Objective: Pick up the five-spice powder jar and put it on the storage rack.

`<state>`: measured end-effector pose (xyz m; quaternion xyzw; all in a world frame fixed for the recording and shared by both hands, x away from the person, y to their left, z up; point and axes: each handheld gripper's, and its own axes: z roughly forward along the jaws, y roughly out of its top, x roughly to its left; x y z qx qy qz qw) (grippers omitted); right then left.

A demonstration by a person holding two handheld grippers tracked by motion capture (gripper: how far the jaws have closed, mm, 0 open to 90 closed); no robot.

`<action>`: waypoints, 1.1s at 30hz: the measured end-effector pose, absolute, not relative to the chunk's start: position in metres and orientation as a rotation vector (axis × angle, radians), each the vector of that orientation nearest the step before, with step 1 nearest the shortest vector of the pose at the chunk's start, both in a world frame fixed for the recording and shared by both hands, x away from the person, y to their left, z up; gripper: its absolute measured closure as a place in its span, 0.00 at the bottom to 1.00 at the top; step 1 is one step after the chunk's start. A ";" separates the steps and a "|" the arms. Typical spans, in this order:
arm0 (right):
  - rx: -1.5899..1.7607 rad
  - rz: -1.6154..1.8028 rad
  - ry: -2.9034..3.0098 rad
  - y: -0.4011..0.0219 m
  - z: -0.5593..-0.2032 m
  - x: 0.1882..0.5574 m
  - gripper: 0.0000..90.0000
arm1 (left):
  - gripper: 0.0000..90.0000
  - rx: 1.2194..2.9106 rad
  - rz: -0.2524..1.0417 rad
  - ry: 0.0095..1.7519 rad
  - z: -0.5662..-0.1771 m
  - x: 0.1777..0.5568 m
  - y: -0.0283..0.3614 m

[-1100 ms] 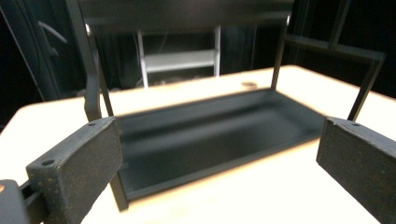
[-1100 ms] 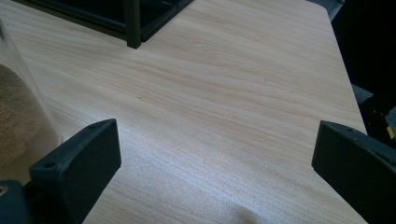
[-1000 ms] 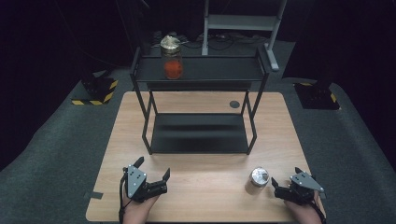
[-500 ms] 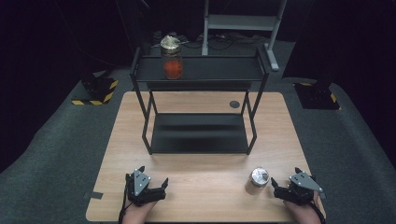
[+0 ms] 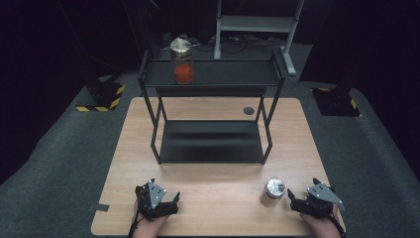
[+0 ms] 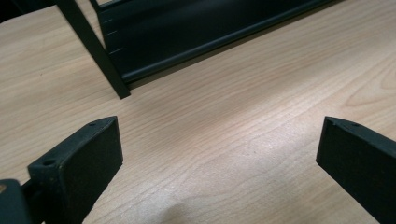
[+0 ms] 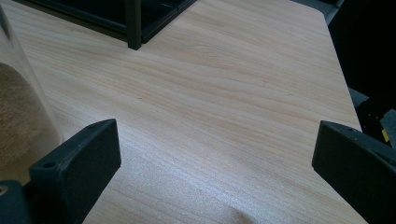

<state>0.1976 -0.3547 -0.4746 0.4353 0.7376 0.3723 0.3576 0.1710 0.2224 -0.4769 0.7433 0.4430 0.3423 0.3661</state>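
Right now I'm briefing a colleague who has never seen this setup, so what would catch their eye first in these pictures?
Probably the glass jar with orange contents, standing at the left of the black rack's top shelf at the far side of the wooden table. Next, the silver-lidded jar near the table's front edge, just left of the open right gripper. The left gripper rests open at the front left.

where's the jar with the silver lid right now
In the high view the jar with the silver lid stands on the table near its front edge, just left of the right gripper and in front of the black shelf rack.
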 end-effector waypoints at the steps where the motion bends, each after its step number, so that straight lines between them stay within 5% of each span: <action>1: 1.126 0.964 1.903 -0.355 -0.475 0.198 0.00 | 0.01 1.914 0.882 1.137 -0.477 0.171 0.222; 33: 1.120 1.063 1.807 -0.359 -0.467 0.181 0.00 | 0.01 1.952 0.858 1.124 -0.474 0.174 0.221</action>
